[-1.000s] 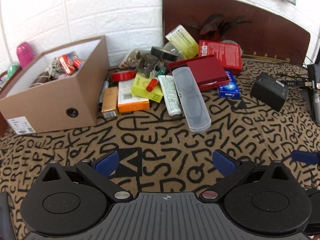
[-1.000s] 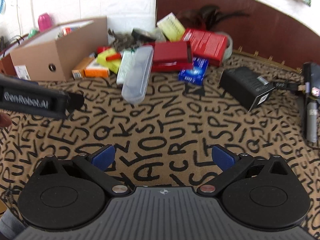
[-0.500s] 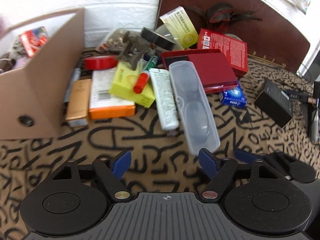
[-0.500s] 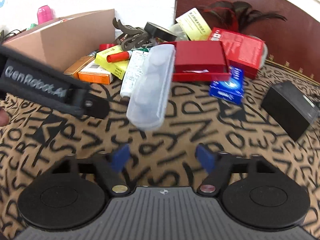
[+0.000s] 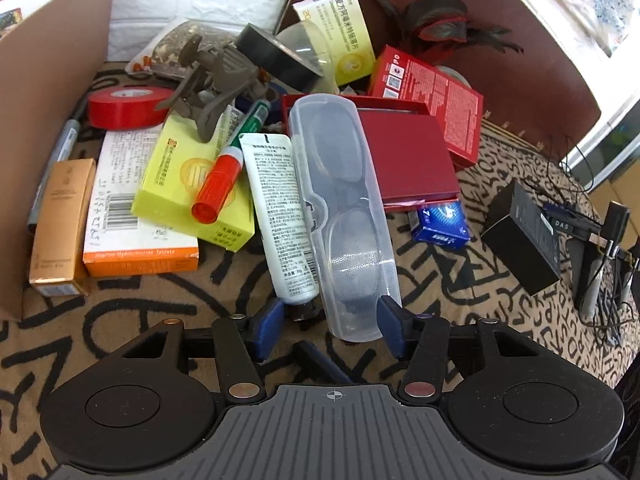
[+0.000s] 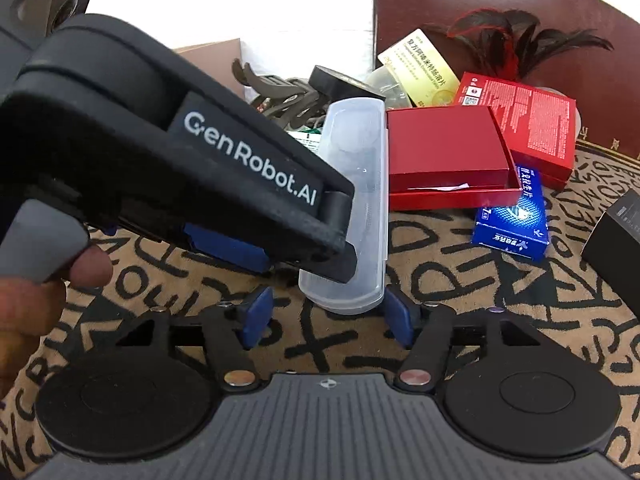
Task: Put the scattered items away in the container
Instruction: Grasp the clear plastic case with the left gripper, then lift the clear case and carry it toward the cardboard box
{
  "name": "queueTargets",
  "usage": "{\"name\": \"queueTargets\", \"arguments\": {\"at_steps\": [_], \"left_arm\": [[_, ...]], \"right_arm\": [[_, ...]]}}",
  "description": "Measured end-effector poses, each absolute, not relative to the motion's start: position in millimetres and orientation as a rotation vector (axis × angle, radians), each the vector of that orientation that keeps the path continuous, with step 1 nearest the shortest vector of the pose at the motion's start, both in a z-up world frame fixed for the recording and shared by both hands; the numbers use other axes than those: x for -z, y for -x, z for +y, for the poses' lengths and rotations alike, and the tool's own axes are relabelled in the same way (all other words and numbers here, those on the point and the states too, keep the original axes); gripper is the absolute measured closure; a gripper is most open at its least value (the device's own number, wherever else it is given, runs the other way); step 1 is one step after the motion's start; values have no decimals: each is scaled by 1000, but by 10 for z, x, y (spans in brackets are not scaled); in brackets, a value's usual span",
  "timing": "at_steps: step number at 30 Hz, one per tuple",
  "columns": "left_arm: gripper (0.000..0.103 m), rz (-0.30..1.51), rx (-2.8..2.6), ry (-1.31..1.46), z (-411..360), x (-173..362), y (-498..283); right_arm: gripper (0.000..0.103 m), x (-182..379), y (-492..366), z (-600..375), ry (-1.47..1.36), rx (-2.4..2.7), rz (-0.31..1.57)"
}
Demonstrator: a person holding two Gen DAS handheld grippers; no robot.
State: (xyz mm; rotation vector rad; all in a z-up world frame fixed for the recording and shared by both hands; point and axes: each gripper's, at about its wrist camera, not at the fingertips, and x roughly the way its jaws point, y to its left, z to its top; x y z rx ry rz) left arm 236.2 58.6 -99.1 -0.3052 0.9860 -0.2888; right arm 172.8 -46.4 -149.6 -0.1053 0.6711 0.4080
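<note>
A clear plastic glasses case (image 5: 344,208) lies lengthwise in the pile, also in the right wrist view (image 6: 356,208). A white tube (image 5: 280,216) lies along its left side. My left gripper (image 5: 332,328) is open, its blue pads either side of the near ends of the tube and the case. My right gripper (image 6: 326,316) is open, its pads around the near end of the case. The left gripper's black body (image 6: 168,168) crosses the right wrist view and hides the pile's left part. The cardboard box (image 5: 44,128) stands at the left.
The pile holds a yellow box (image 5: 188,184), a red-capped marker (image 5: 222,176), an orange-edged white box (image 5: 132,208), a tan box (image 5: 60,224), red tape (image 5: 124,106), red boxes (image 5: 408,160) and a blue packet (image 5: 440,224). A black box (image 5: 524,236) and cables lie at the right.
Both grippers moved forward to the near end of the clear case and narrowed a little. The left gripper's body now fills the left of the right wrist view.
</note>
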Motion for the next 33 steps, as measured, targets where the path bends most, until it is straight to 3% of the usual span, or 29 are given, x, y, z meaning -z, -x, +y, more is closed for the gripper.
{"name": "queueTargets", "arguments": {"at_steps": [1, 2, 3, 4, 8, 14, 16, 17, 20, 21, 22, 23, 27, 33], "left_arm": [[55, 987, 285, 300, 587, 981, -2366], [61, 985, 288, 294, 590, 968, -2359], [77, 983, 312, 297, 593, 950, -2338], [84, 978, 348, 309, 606, 930, -2301], [85, 970, 352, 302, 621, 842, -2032], [79, 982, 320, 263, 705, 760, -1353], [66, 1006, 326, 270, 746, 777, -1118], [66, 1016, 338, 283, 761, 790, -1017], [56, 1019, 355, 300, 786, 780, -827], [47, 1004, 351, 295, 787, 743, -823], [42, 984, 344, 286, 784, 697, -840], [40, 964, 339, 275, 771, 642, -875], [28, 922, 344, 188, 682, 496, -1110], [28, 1013, 372, 138, 508, 646, -1500]], "right_arm": [[49, 1500, -1732, -463, 112, -394, 665], [55, 1497, -1731, -465, 117, -378, 657], [55, 1487, -1723, -476, 113, -375, 657], [55, 1475, -1701, -486, 110, -378, 664], [56, 1400, -1452, -484, 149, -388, 661], [68, 1335, -840, -488, 177, -491, 715], [68, 1343, -608, -502, 166, -525, 743], [67, 1349, -507, -520, 156, -532, 759], [61, 1328, -278, -573, 129, -532, 772], [56, 1299, -241, -578, 128, -527, 764], [43, 1261, -229, -575, 129, -516, 746], [38, 1227, -220, -559, 132, -499, 725], [38, 1198, -338, -475, 138, -466, 705], [40, 1325, -556, -422, 99, -453, 744]]}}
